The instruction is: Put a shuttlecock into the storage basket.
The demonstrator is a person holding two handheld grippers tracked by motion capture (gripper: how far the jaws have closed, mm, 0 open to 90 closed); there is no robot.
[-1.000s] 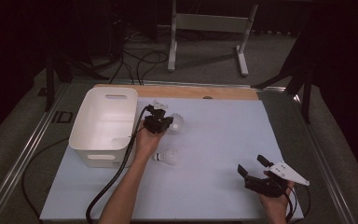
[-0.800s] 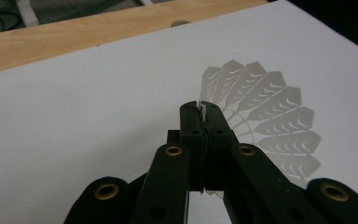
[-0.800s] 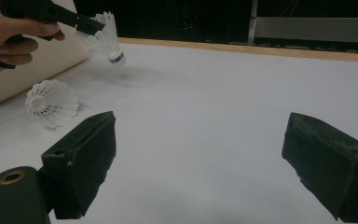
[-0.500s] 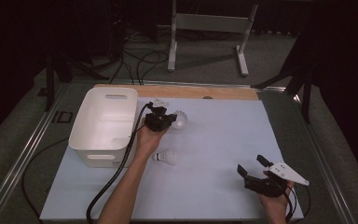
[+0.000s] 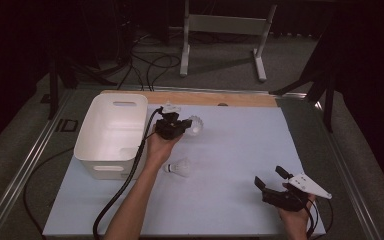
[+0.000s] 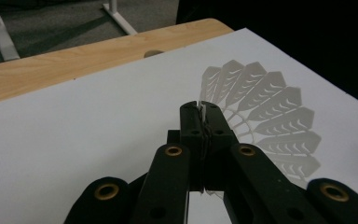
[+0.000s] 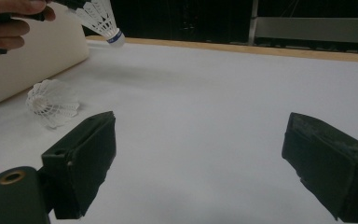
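The tool pinches a feather edge of the white shuttlecock above the white mat.

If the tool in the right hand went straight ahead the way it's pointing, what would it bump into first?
Probably nothing on the mat: the right tool, jaws open, faces bare white mat. The lying shuttlecock sits off to its left. Depth is hard to judge.

A second shuttlecock lies beside the white bin

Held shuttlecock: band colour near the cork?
Blue band on the held shuttlecock, above a white cork; clearest in the right gripper view.
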